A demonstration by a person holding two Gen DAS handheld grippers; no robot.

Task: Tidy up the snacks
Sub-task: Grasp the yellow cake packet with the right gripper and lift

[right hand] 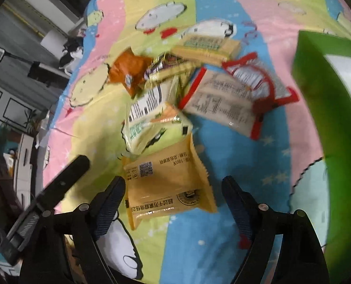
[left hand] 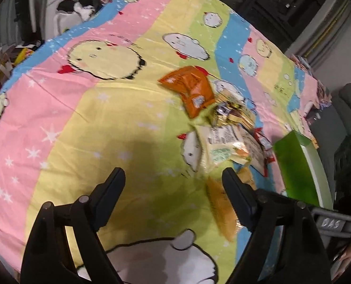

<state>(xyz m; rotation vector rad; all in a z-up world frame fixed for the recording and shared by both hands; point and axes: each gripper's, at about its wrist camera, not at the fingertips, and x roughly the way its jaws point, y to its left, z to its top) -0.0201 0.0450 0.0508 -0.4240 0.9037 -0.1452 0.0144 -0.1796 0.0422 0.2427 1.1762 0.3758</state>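
Surface: a bed sheet [left hand: 85,108] with pastel stripes and cartoon prints is spread flat; all snacks are laid on it.
Snack pile: several packets are heaped together near the middle of the sheet, some overlapping.
Orange packet [right hand: 128,73]: placed at the far left edge of the pile, touching a small gold-wrapped packet [right hand: 168,68].
Pale green packet [right hand: 151,123]: laid in the middle of the pile, print side up, its near corner over the tan packet's far edge.
Red-edged packets [right hand: 234,94]: two are seen overlapping on the blue stripe, to the right of the pile.
Tan packet [right hand: 166,184]: set nearest the right gripper, flat, its near part between the jaws.
Green box [right hand: 329,118]: stood at the right of the pile, apart from the packets; its white inside is shown.
Right gripper [right hand: 173,184]: held wide apart over the tan packet; no pad is pressed on it.
Left gripper [left hand: 173,177]: spread wide above bare sheet, nothing between the jaws; a packet lies just beside its right finger [left hand: 236,189].
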